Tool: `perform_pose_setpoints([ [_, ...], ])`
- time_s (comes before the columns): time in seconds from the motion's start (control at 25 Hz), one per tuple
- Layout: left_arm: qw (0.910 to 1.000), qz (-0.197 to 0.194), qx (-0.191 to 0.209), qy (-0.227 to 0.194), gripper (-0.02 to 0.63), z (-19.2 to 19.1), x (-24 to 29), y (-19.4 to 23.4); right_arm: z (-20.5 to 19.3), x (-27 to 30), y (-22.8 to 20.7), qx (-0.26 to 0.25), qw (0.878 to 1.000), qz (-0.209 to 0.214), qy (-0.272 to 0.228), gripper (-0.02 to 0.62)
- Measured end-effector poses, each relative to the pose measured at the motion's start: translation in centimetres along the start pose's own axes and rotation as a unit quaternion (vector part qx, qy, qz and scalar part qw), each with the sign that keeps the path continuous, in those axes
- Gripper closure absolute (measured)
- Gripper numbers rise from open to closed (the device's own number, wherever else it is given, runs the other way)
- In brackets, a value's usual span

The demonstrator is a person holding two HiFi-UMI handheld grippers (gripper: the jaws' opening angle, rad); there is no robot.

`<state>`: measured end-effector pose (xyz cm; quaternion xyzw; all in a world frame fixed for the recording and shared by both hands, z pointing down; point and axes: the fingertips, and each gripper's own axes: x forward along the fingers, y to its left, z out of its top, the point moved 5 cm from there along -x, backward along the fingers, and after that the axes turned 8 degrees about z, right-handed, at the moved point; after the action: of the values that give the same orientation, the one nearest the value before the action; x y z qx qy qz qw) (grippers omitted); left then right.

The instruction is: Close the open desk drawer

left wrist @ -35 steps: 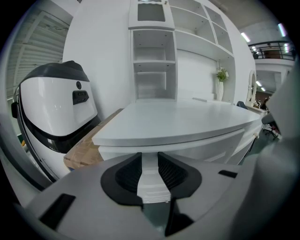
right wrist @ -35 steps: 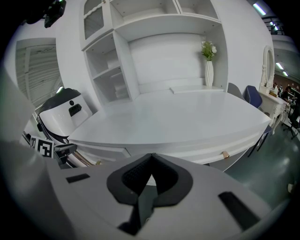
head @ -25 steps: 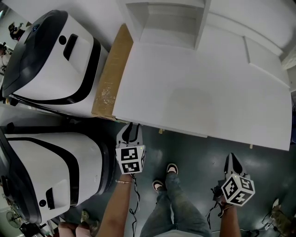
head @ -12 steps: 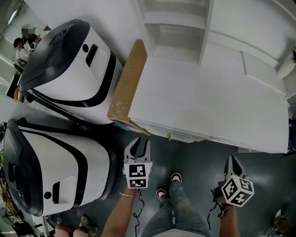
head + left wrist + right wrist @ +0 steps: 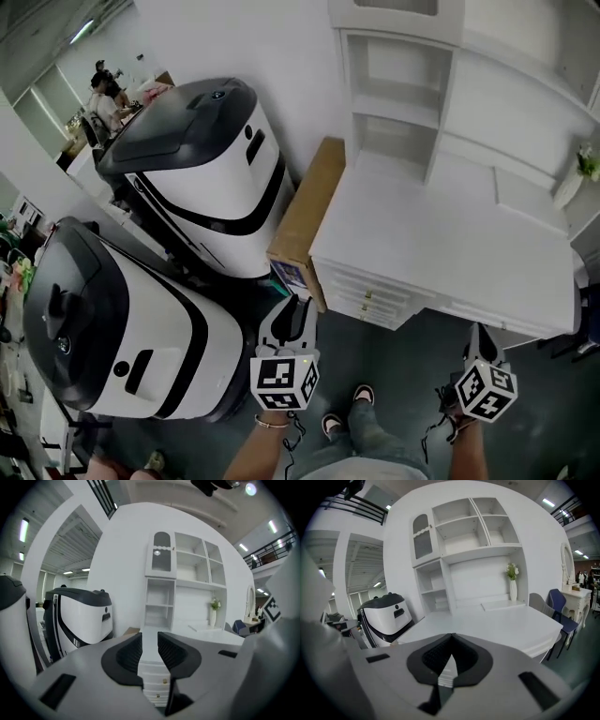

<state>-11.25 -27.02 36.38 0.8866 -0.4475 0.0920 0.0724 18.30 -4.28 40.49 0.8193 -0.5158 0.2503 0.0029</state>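
The white desk has a stack of drawers with small gold knobs at its left front, also seen low in the left gripper view. Their fronts look nearly flush, and I cannot tell which one stands open. My left gripper hovers in front of that stack, apart from it. Its jaws have just been closing but stand open with nothing between them. My right gripper hangs before the desk's right front, with its tips meeting on nothing.
Two big white-and-black machines stand left of the desk. A cardboard box is wedged between the far one and the desk. A shelf unit and a vase are at the back. My feet are on the dark floor.
The head view has tilted up and the drawer fronts now show. The left gripper, earlier at the desk's front edge, now stands back from it. Both grippers have risen.
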Motion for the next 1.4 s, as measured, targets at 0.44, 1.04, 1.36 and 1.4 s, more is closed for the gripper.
perform_pose_setpoints([
  [0.44,0.9987,0.015,-0.025,-0.043,0.574,2.9,-6.4,1.7,2.0,-4.0,5.1,-0.034,0.996,0.031,-0.071,0.589],
  [1.04,0.9988,0.023,-0.023,-0.038,0.575,2.4,-7.9,2.7,1.8,-6.1,7.6,-0.072,0.994,0.039,-0.069,0.592],
  [1.36,0.9991,0.021,-0.025,-0.029,0.575,1.8,-7.5,2.4,1.7,-6.2,7.3,-0.067,0.995,0.038,-0.061,0.592],
  [1.4,0.9991,0.02,-0.024,-0.027,0.575,1.7,-7.4,2.3,1.7,-6.2,7.2,-0.067,0.995,0.038,-0.06,0.592],
])
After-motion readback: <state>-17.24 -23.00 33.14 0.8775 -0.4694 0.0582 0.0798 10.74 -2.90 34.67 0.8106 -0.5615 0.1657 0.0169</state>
